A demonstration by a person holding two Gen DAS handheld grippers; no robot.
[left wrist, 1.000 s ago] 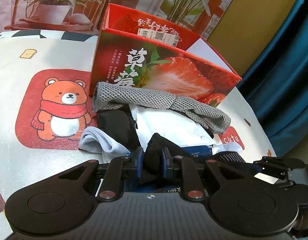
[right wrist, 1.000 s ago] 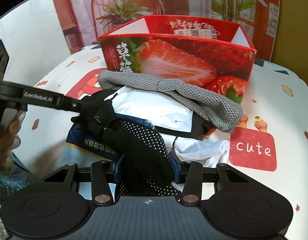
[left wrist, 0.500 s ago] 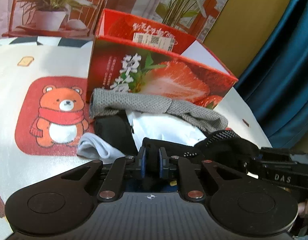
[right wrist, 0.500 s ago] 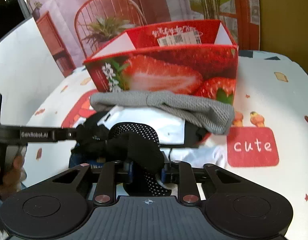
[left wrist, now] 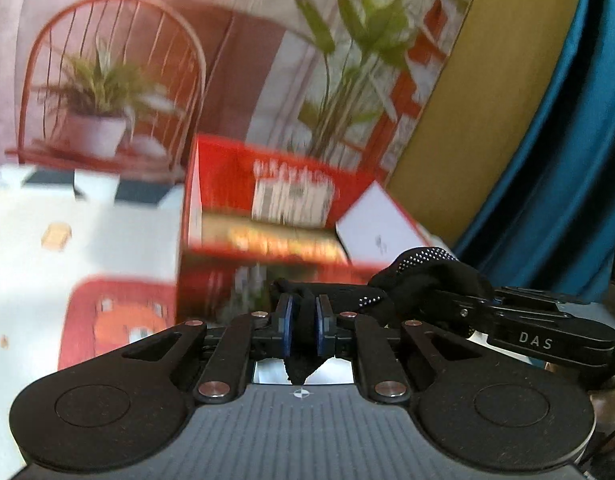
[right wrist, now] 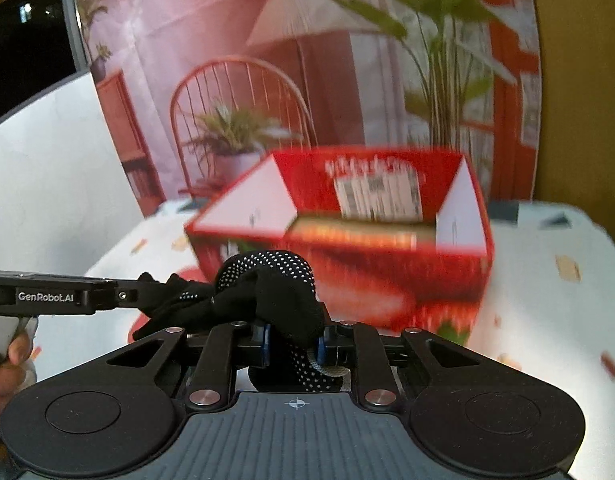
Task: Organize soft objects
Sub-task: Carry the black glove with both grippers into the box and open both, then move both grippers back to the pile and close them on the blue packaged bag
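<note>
Black tongs, blue pads, silver screws, white "DAS"/"GenRobot.AI" txt

loc: staged home set | printed room backdrop | cartoon tablecloth | teal curtain

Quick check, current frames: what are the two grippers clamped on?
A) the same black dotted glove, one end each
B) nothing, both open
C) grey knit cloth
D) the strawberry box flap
A: the left gripper pinches one end of the black dotted glove and the right gripper pinches the other, with the glove stretched between them in front of the red strawberry box.
</note>
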